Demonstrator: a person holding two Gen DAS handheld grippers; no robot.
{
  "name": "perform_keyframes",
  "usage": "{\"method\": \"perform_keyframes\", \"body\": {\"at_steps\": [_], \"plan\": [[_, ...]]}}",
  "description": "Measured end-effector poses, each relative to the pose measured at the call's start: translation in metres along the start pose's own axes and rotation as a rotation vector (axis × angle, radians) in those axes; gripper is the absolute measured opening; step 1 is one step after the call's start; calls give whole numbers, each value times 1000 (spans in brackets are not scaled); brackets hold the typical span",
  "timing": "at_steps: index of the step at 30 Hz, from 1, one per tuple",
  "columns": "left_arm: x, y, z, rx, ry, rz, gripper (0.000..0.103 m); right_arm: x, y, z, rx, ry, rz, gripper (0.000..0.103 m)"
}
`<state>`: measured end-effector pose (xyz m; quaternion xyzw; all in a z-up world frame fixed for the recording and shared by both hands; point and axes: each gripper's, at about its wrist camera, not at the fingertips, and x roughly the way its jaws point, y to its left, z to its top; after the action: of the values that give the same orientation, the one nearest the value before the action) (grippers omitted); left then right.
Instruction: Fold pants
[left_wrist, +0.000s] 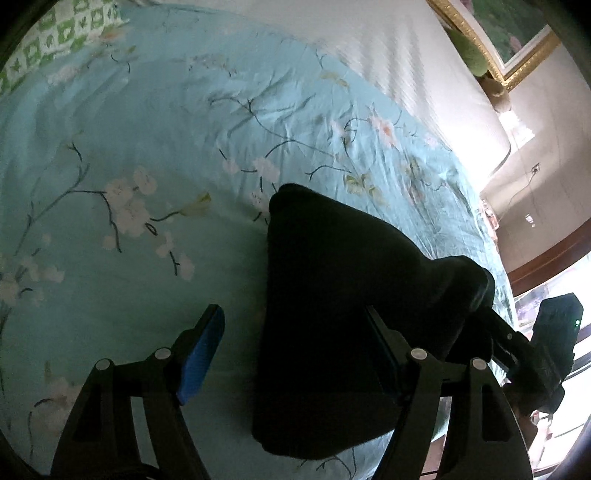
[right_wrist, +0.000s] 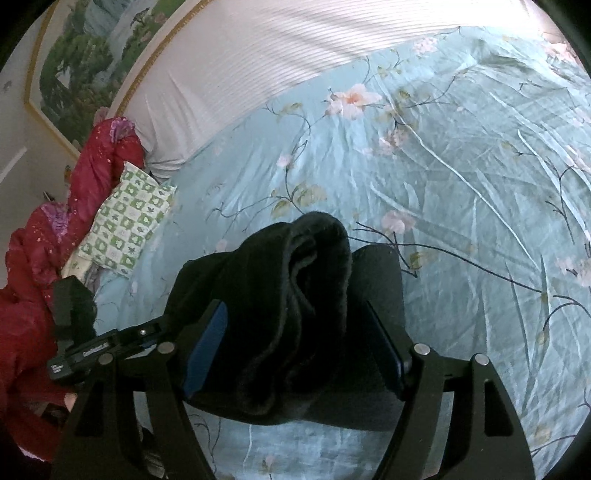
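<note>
The black pants (left_wrist: 332, 314) lie as a folded bundle on the pale blue flowered bedsheet (left_wrist: 147, 147). My left gripper (left_wrist: 291, 310) hovers over the bundle's left edge with jaws wide apart. Its left blue pad (left_wrist: 201, 354) is over bare sheet and touches nothing. In the right wrist view the pants (right_wrist: 295, 295) bunch up between the fingers of my right gripper (right_wrist: 295, 306). Those jaws are spread, and the blue pads (right_wrist: 207, 350) do not press the cloth. Each gripper also shows at the edge of the other's view, the right gripper (left_wrist: 554, 343) and the left gripper (right_wrist: 74, 321).
A green checked pillow (right_wrist: 125, 221) and a red quilt (right_wrist: 37, 277) lie at the bed's left side. A white striped cover (right_wrist: 258, 66) lies at the far end under a gold-framed painting (right_wrist: 85, 55). The bed's edge (left_wrist: 495, 236) drops off to the right of the pants.
</note>
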<state>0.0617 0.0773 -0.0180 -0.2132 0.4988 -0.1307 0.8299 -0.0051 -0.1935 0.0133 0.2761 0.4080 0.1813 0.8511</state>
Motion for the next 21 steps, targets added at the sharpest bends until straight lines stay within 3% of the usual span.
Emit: {"method": "perform_keyframes", "body": {"at_steps": [3, 4, 5, 6, 7, 9, 11, 16, 19, 21], "plan": [[9, -2, -1, 6, 13, 0, 75, 5, 3, -1, -15, 14, -2, 71], [11, -4, -1, 8, 14, 2, 73, 6, 3, -2, -16, 17, -5, 57], [13, -6, -1, 13, 16, 2, 63, 8, 3, -3, -15, 26, -7, 48], [16, -9, -1, 23, 30, -19, 46, 10, 2, -4, -13, 32, -4, 37], [14, -11, -1, 26, 34, -17, 45, 9, 3, -4, -17, 30, -4, 28], [8, -19, 2, 40, 20, -8, 35, 4, 5, -3, -33, 16, 7, 23], [1, -27, 4, 55, 12, -5, 34, -2, 7, 0, -33, 2, 30, 18], [-5, -47, 3, 113, -12, 20, 37, -24, 7, 10, -46, -51, 59, 17], [6, -49, -1, 129, 1, 67, 43, -19, -3, 5, -48, -41, 10, 17], [10, -49, -5, 148, -4, 97, 54, -10, -12, -3, -50, -20, -24, 19]]}}
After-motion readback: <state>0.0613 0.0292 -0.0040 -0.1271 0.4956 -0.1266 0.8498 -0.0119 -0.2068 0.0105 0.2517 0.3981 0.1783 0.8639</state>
